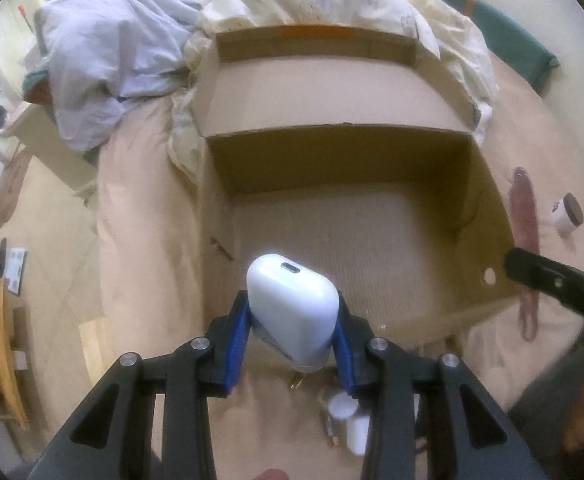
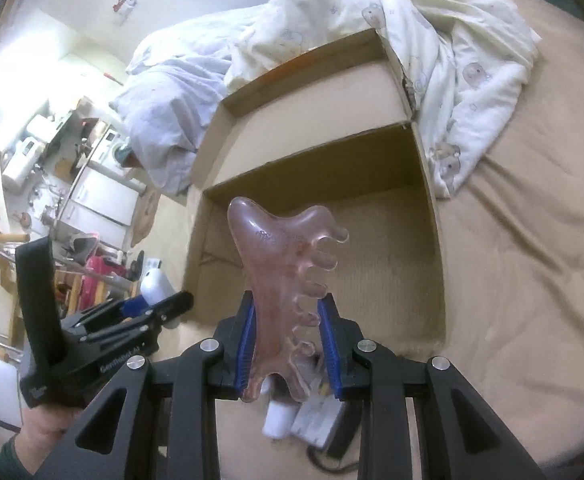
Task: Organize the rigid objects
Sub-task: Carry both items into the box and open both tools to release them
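Both jaws grip: left gripper [image 1: 294, 340] clamps the white charger [image 1: 294, 312], right gripper [image 2: 287, 344] the pink comb [image 2: 287, 280], long axis pointing away toward the cardboard box [image 2: 428, 184] just beyond.

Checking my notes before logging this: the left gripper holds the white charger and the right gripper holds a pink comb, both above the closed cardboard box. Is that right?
Not quite: the cardboard box is open, its flaps folded out and its floor bare, as the right wrist view shows. The rest stands: the left gripper holds the white charger and the right gripper the pink comb.
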{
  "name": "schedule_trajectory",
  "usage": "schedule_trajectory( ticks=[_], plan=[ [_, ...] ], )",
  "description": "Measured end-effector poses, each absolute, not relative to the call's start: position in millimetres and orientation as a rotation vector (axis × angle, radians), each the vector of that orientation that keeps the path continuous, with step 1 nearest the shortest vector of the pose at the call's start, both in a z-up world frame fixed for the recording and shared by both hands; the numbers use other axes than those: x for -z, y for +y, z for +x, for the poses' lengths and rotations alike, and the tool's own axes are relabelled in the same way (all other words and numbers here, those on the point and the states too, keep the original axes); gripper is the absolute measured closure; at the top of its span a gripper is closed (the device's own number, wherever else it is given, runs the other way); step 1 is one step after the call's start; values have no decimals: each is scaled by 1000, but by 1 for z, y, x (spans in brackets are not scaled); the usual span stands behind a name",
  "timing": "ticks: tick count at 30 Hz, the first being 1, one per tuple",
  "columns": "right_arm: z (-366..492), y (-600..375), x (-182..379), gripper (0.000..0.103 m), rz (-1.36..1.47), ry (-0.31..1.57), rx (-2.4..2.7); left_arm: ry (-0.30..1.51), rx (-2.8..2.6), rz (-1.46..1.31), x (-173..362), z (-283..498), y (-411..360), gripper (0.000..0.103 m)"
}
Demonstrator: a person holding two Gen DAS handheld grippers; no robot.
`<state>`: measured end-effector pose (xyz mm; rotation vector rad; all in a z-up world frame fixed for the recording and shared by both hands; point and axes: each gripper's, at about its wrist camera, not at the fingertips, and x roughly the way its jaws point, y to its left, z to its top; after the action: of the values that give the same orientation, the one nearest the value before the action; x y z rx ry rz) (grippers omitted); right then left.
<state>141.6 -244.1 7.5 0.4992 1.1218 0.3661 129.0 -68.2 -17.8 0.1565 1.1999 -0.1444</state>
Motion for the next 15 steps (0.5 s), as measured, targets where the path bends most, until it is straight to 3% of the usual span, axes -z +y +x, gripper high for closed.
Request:
schedule_trajectory(
  ticks=[15],
  plan=[
    [196, -224, 62, 72, 361, 1230, -299, 1265, 134, 200, 82, 165, -87, 68]
  ],
)
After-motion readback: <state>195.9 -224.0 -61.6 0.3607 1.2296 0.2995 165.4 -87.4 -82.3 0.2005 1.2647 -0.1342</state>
